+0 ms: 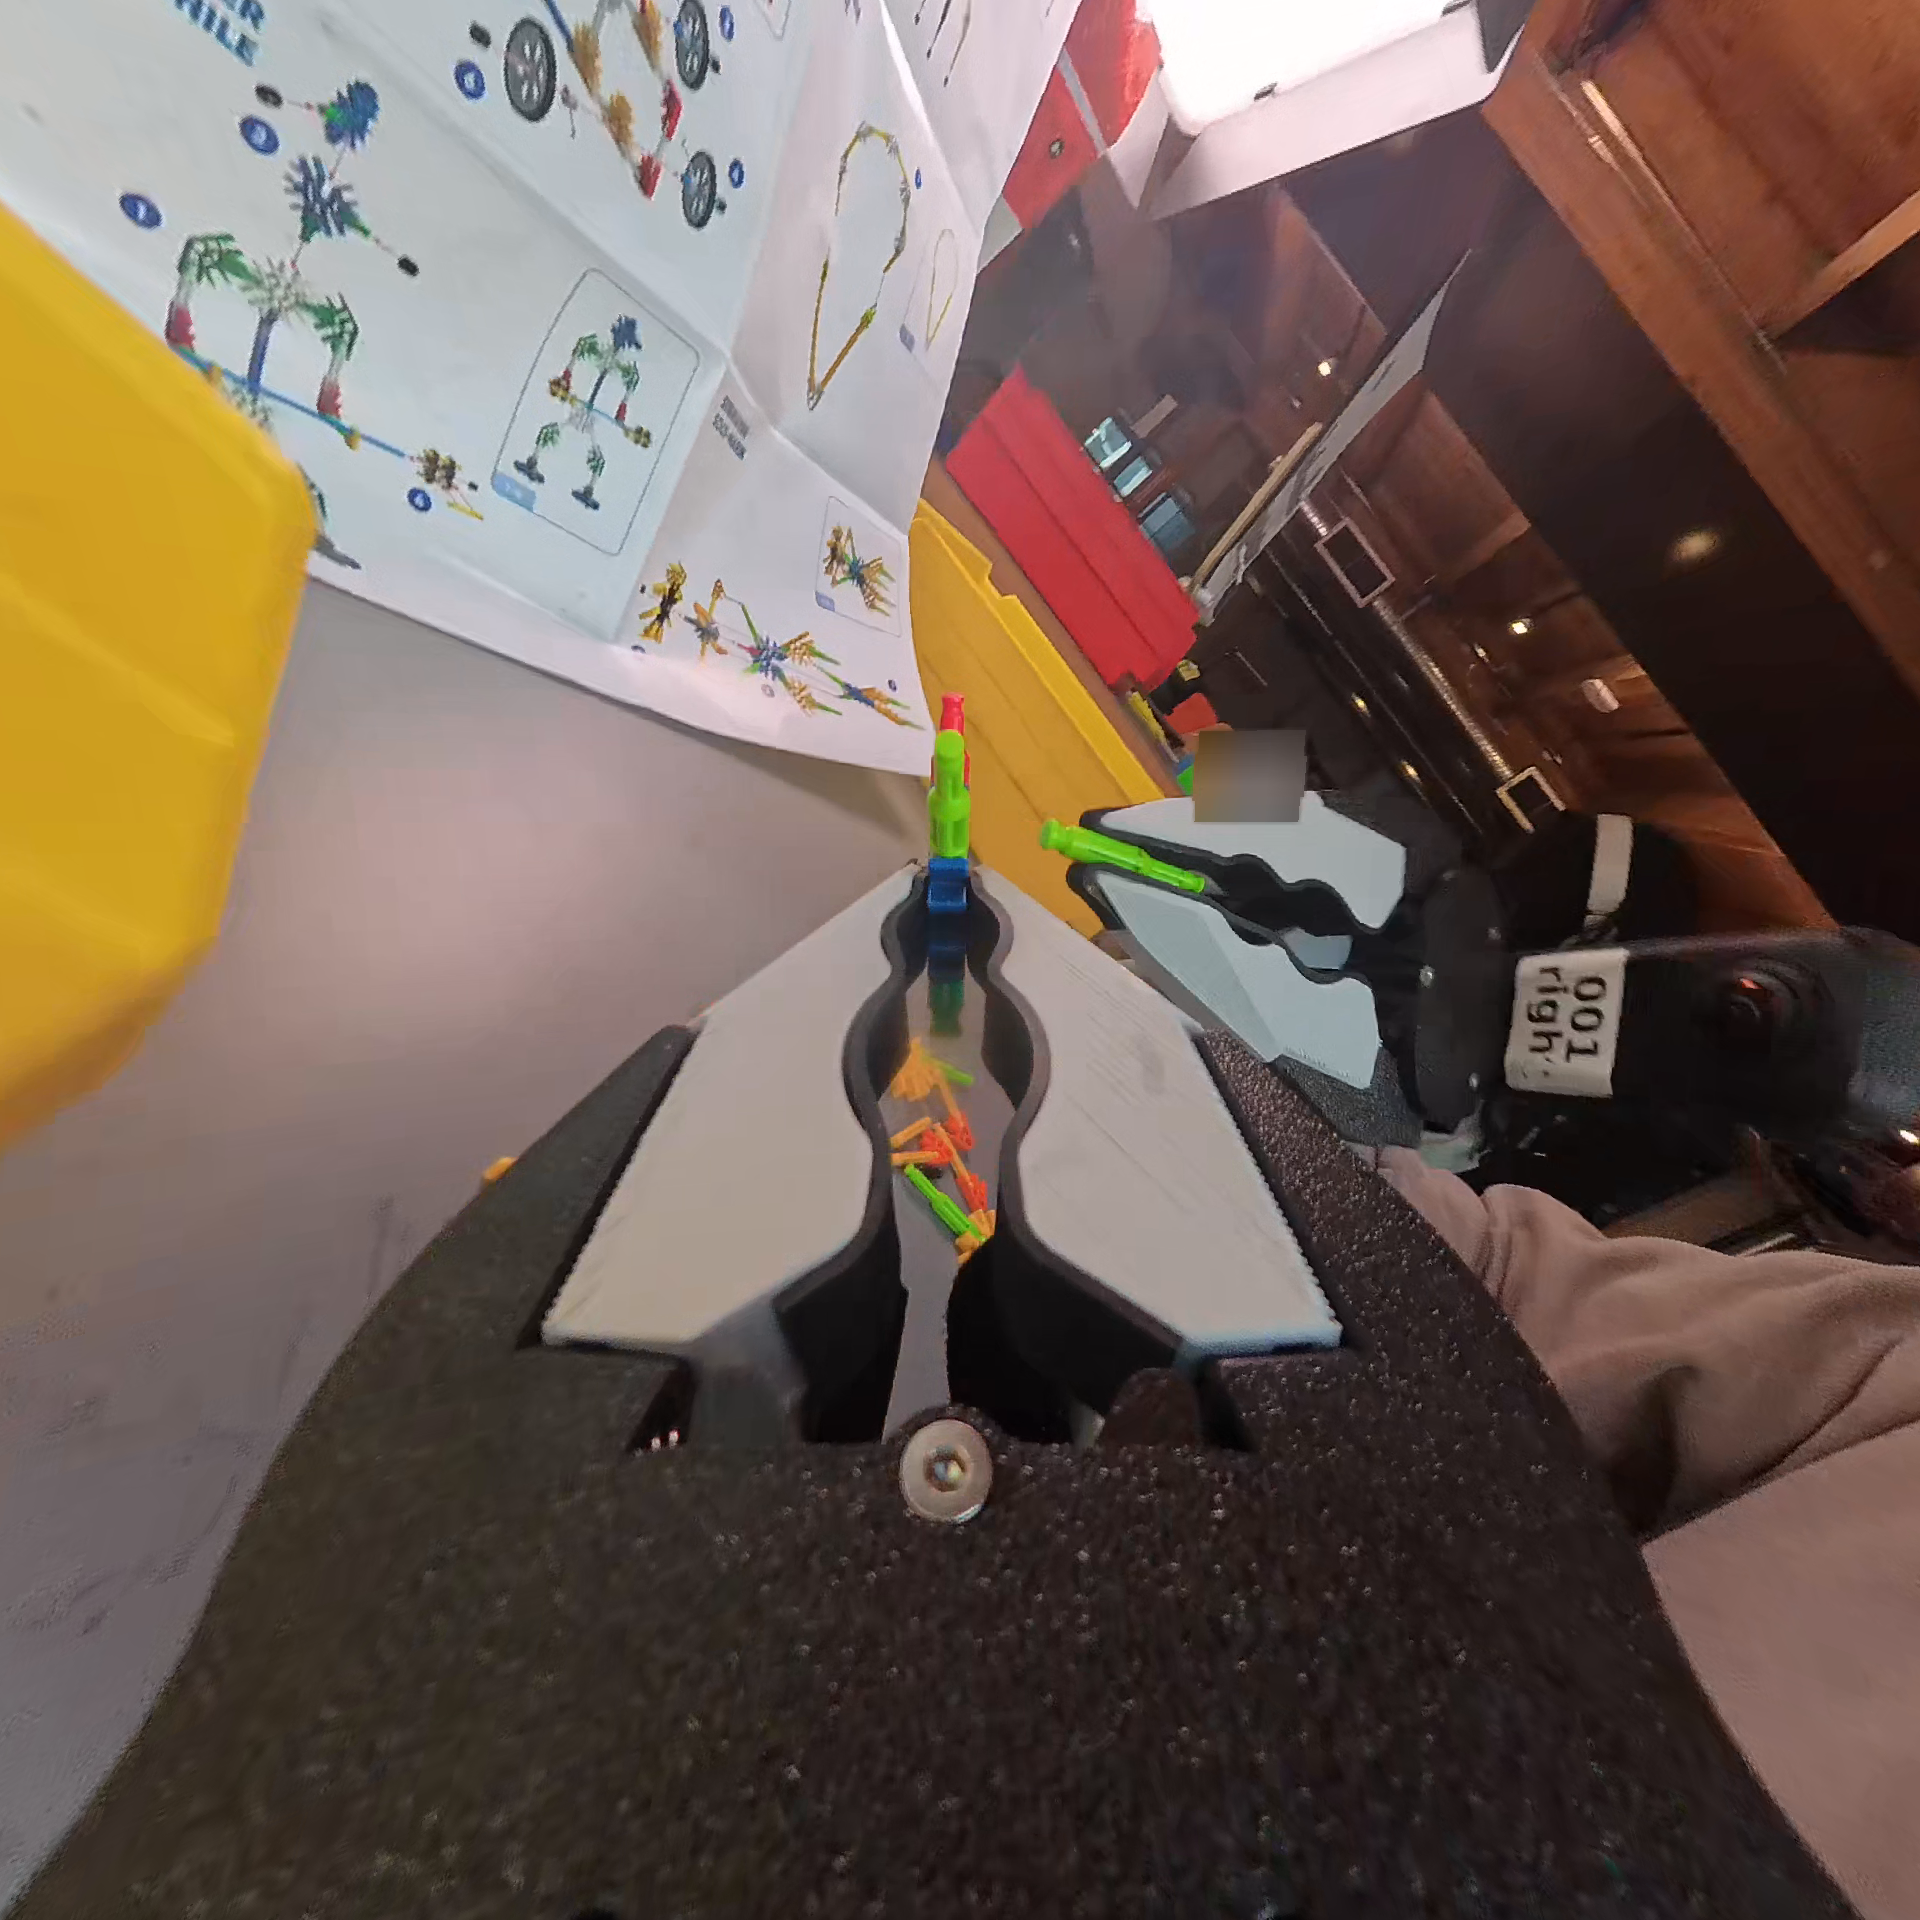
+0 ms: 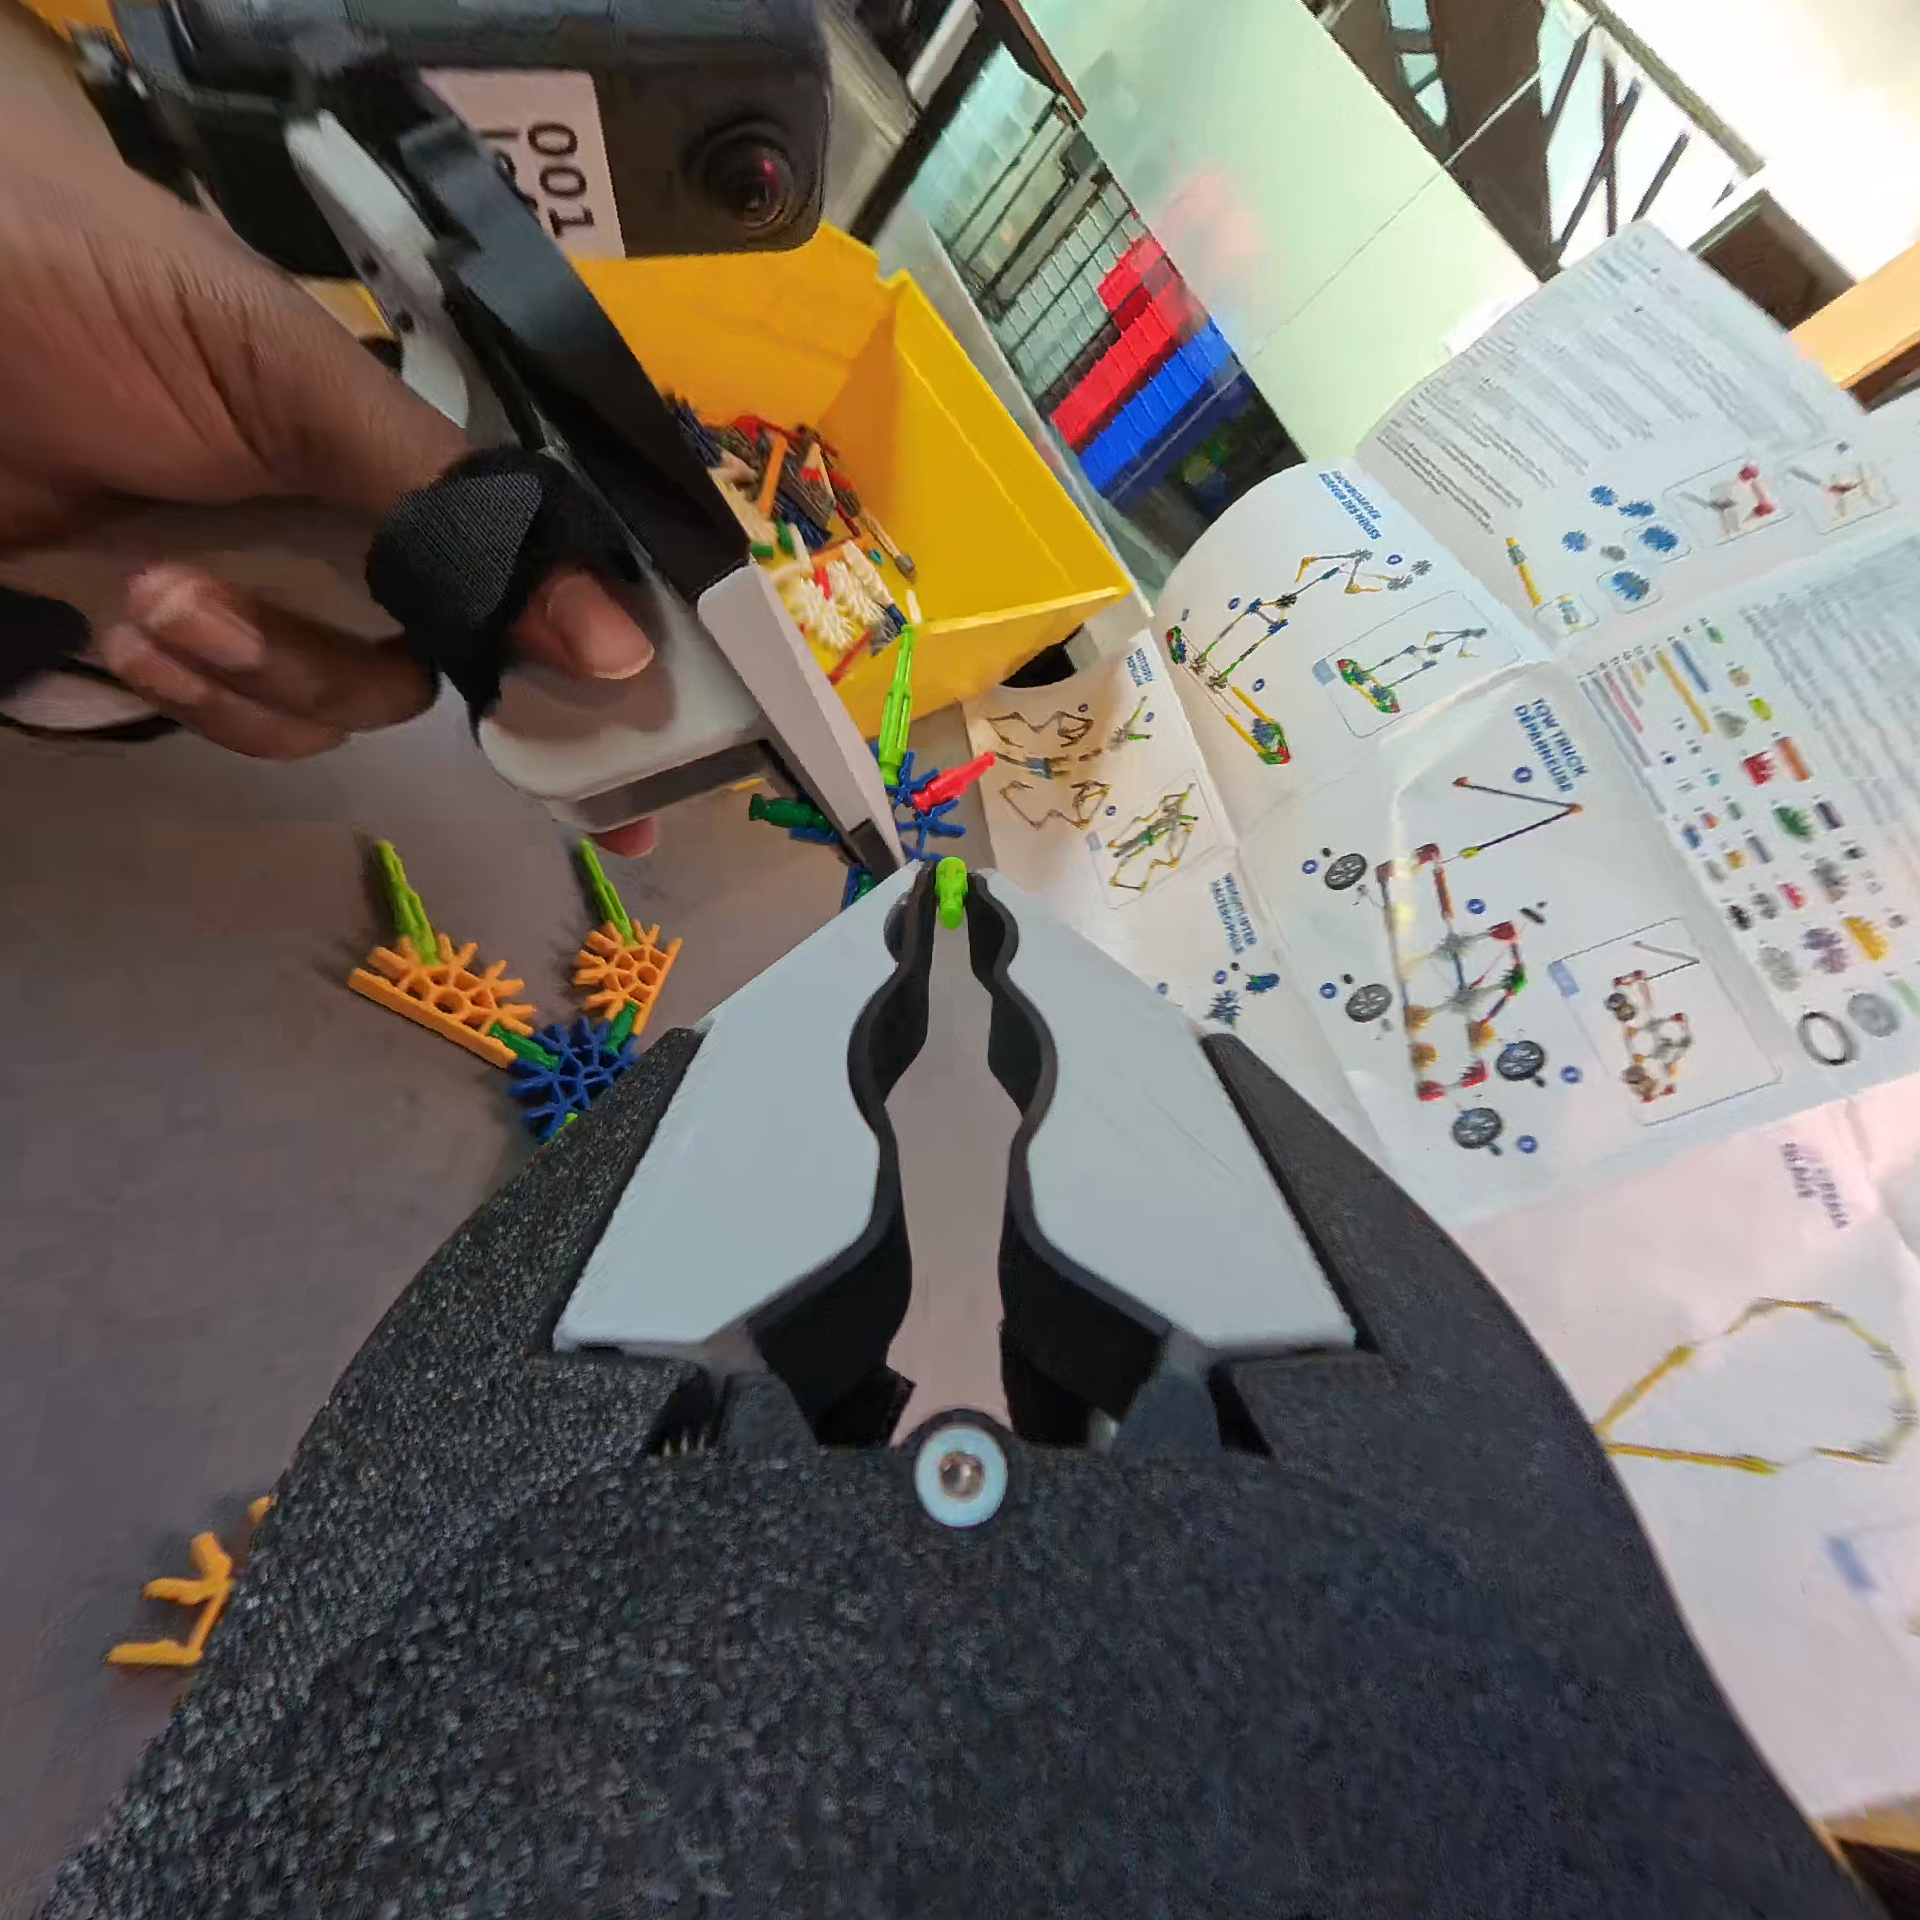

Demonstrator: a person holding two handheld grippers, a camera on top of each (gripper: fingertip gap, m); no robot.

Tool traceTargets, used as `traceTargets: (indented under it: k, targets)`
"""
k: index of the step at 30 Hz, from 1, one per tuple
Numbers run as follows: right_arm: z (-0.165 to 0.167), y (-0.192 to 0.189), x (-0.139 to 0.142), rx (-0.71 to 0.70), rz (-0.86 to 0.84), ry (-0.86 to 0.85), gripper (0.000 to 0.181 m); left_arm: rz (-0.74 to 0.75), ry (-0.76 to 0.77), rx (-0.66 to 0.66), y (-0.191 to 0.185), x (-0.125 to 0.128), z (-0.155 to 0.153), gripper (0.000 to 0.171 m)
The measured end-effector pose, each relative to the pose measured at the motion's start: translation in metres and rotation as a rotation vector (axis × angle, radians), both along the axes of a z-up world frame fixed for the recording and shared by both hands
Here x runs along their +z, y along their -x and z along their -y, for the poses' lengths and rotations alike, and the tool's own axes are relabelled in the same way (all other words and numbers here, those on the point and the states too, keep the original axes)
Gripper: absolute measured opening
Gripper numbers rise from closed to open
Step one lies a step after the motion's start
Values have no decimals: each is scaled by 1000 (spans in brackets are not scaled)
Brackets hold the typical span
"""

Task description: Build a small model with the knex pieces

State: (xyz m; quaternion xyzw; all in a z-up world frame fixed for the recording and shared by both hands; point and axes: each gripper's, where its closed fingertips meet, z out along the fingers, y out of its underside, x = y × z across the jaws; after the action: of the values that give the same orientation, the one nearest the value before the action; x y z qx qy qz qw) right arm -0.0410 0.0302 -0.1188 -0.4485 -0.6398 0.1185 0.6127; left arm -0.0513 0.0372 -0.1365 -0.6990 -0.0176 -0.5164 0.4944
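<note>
My left tool [image 1: 948, 883] is clamped on a blue snowflake connector [image 1: 945, 904] carrying a lime rod [image 1: 948, 795] and a red rod [image 1: 952, 715]. From the right wrist view, that connector [image 2: 920, 805] shows beyond the left tool's finger. My right tool [image 2: 948, 891] pinches a short lime-green rod [image 2: 950, 889] at its tips, close beside the connector.

On the grey desk [image 2: 208, 1195]: an orange-and-blue connector assembly [image 2: 520, 997], and a yellow bin [image 2: 935, 436] full of mixed pieces. An unfolded instruction sheet [image 2: 1455, 831] bears printed text and build diagrams. Both tools wear white tags with printed characters.
</note>
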Motion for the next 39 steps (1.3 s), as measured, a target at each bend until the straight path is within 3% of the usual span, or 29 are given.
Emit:
traceTargets:
  k: [4, 7, 12, 16, 19, 23, 29, 32, 34, 37, 39]
  targets:
    - [-6, -12, 15, 136, -153, 358, 3, -30, -63, -56, 11, 7, 4, 5]
    - [-5, -18, 15, 225, -191, 518, 3, -50, -87, -112, 4, 8, 8, 5]
    - [-2, -19, 19, 262, -196, 513, 3, -284, -18, -266, -26, -27, 21, 6]
    - [0, -20, 18, 279, -174, 501, 4, -348, 52, -479, -54, -48, 48, 6]
    - [21, -23, 11, 404, -72, 522, 3, -423, 80, -538, -60, -62, 56, 6]
    - [66, -52, -20, 621, 279, 609, 4, -450, 70, -466, -51, -60, 46, 6]
    - [74, -39, -72, 541, 462, 557, 4, -388, 39, -309, -26, -44, 25, 6]
    - [57, -23, -87, 398, 476, 446, 4, -361, 20, -266, -18, -37, 21, 6]
    - [35, -20, -82, 300, 415, 411, 4, -352, 3, -227, -12, -32, 16, 6]
    - [-26, -26, -66, 52, 259, 429, 3, -328, 1, -217, -9, -28, 15, 6]
    - [-56, -42, -75, -70, 272, 422, 3, -322, 3, -208, -9, -29, 14, 6]
